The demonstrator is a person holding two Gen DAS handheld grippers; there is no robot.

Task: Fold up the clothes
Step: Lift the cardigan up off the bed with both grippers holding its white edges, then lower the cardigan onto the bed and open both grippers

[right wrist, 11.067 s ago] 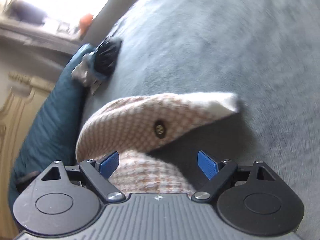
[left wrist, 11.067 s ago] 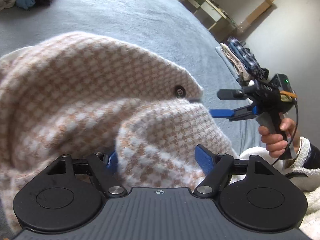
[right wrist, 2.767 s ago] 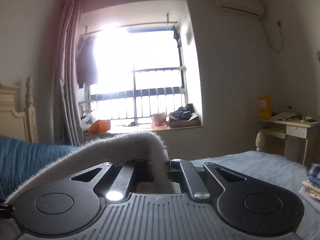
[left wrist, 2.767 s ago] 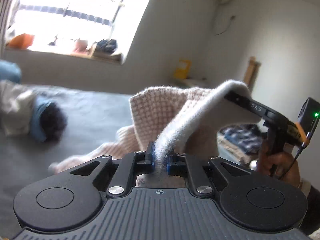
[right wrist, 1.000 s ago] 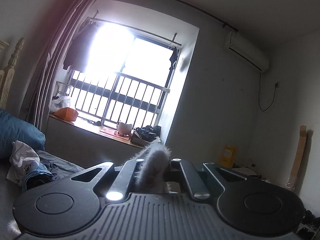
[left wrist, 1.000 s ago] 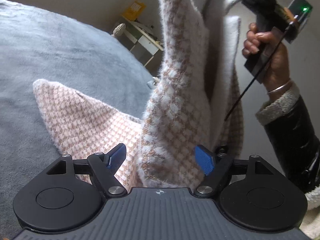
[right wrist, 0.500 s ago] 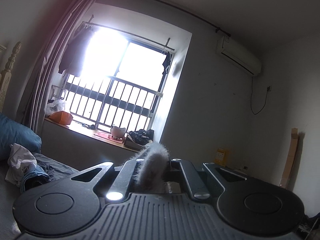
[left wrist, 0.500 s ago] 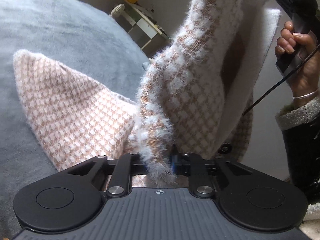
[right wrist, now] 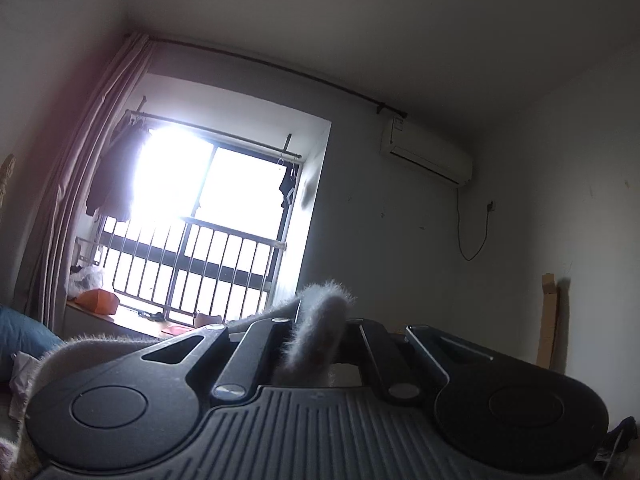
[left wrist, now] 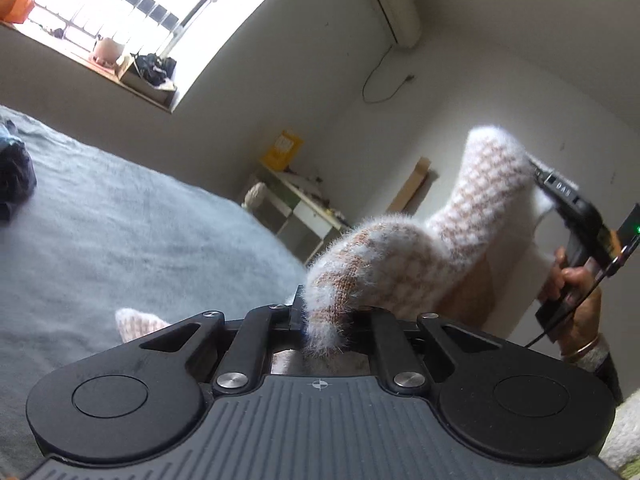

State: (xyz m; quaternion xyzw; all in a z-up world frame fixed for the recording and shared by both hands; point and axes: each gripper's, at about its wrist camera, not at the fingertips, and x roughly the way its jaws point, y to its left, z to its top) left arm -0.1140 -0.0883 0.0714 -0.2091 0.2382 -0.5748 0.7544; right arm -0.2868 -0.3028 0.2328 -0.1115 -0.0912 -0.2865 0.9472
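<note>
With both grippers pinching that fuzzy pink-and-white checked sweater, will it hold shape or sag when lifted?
The fuzzy pink-and-white checked sweater likely sags: it droops between the left gripper and right gripper. Its fluffy pile may slip from thin pinches. It looks light, since small edge grips carry it.

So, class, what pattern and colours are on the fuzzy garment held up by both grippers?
A tan-and-white check on the garment, clearest in the left wrist view.
</note>
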